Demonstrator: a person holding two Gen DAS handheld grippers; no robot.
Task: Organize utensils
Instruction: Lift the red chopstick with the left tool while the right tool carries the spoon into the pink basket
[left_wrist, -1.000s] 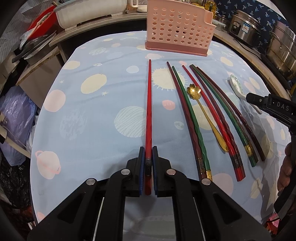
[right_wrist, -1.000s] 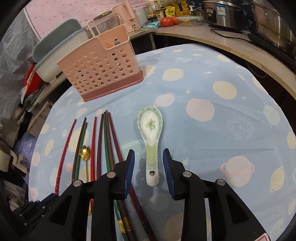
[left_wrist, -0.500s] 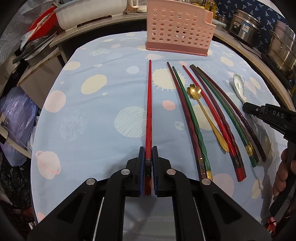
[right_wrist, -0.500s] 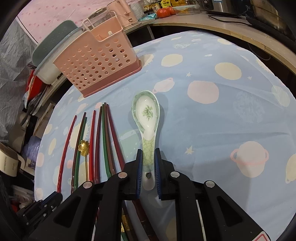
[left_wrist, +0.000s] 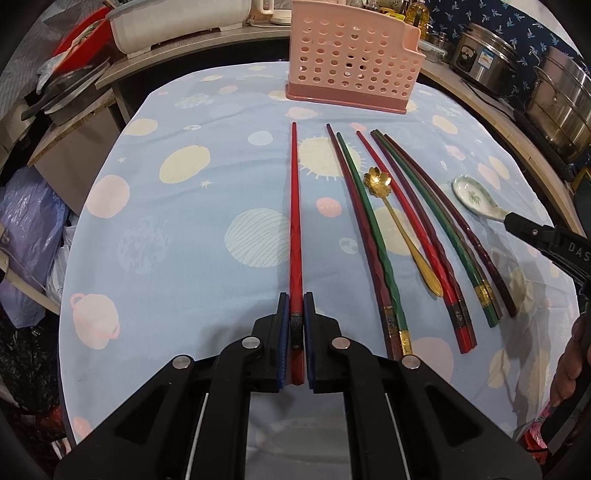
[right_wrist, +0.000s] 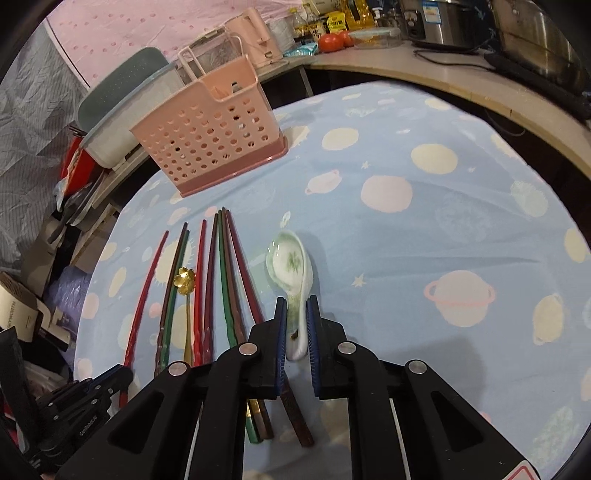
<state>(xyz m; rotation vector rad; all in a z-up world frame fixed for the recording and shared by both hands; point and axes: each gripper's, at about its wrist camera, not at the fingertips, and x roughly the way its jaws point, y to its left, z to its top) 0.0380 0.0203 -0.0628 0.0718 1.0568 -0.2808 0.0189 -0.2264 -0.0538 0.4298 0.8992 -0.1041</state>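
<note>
Right gripper (right_wrist: 296, 325) clamps the handle of the white-and-green ceramic soup spoon (right_wrist: 291, 264), well short of the pink perforated plastic basket (right_wrist: 210, 129); left gripper (left_wrist: 294, 332) pinches a red chopstick (left_wrist: 294, 206). Lift level, drop handle-first

A round table (left_wrist: 207, 258) is wearing a blue planet-print cloth. Chopsticks (left_wrist: 373, 236), a gold spoon (left_wrist: 402, 230) and a pink basket (left_wrist: 351, 59) are resting on it.

Right tool (left_wrist: 517, 225) hides the ceramic spoon's (left_wrist: 476, 197) handle; basket (left_wrist: 351, 55) top cropped.
</note>
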